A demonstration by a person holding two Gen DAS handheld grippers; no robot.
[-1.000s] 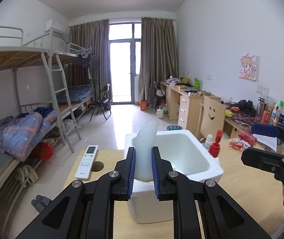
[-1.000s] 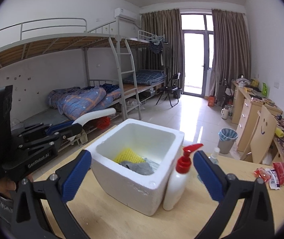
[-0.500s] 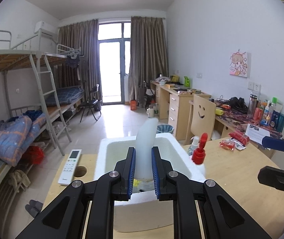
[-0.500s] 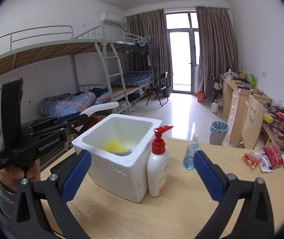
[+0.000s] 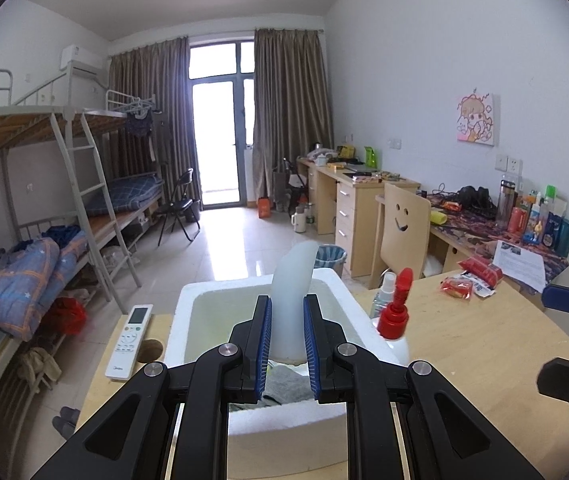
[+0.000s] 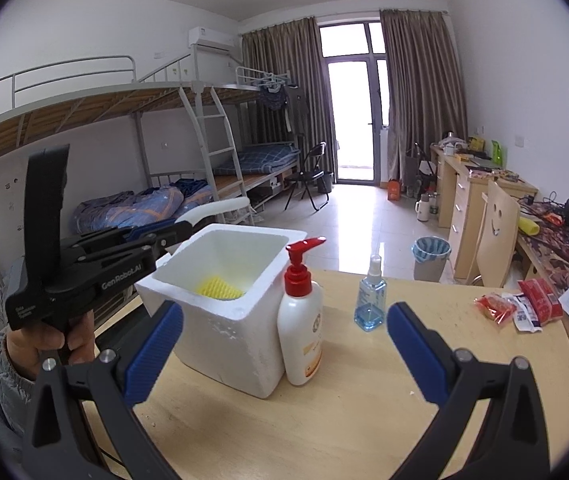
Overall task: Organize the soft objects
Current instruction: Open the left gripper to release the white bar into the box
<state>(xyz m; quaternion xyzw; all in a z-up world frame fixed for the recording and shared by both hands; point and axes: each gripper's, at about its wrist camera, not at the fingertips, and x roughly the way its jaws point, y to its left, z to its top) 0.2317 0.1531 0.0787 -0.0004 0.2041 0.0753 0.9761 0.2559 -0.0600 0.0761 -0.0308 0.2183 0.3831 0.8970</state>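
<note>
**White bendy piece held over the foam box**

White and soft, the bendy piece [image 5: 290, 304] sits squeezed tight in the jaws of my left gripper [image 5: 287, 354]. I hold it right over the open top of the foam box [image 6: 240, 320] on the table [image 6: 364, 400]. Inside the box I can see a yellow sponge [image 6: 218, 287] and a grey cloth [image 5: 284, 386]. My right gripper [image 6: 284, 356] has its jaws wide, with nothing in them.

If I let go too early or off to one side, I think the long piece could hit the rim and flop out onto the table. The pump bottle [image 6: 301, 320] touches the box wall, so a bump from my hand could knock it over.
</note>
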